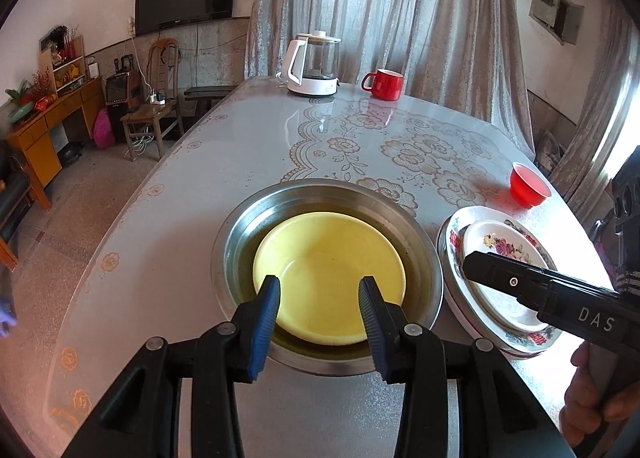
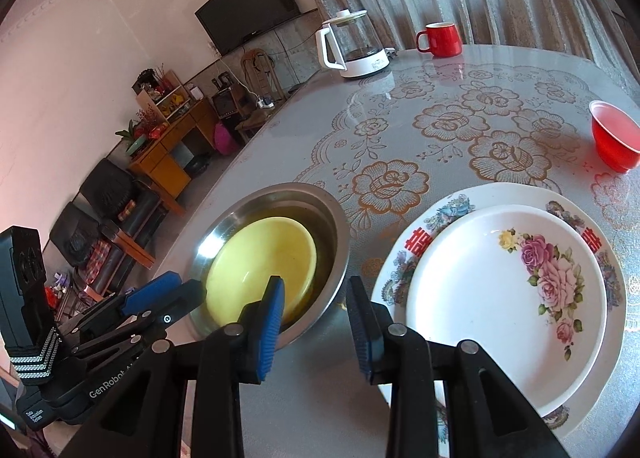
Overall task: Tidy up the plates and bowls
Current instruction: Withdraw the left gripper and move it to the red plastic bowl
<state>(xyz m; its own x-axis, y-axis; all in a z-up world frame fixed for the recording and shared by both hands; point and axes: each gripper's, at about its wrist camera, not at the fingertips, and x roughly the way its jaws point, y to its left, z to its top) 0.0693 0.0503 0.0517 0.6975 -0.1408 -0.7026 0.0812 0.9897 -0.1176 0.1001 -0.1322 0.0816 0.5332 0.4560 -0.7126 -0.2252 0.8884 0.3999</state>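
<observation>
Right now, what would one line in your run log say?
yellow bowl in steel basin | rose plate stacked on bigger plate | red bowl apart | both jaws open, empty

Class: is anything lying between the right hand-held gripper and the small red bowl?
Yes. The stacked floral plates lie on the table between the right hand-held gripper and the red bowl.

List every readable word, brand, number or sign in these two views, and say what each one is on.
"DAS": white letters on the black body of the right hand-held gripper.
"GenRobot": white print on the body of the left hand-held gripper; more print follows it and stands below it, too small to read.
Red double-happiness characters: rim of the large floral plate.
Marking on the white kettle base: too small to read.
</observation>
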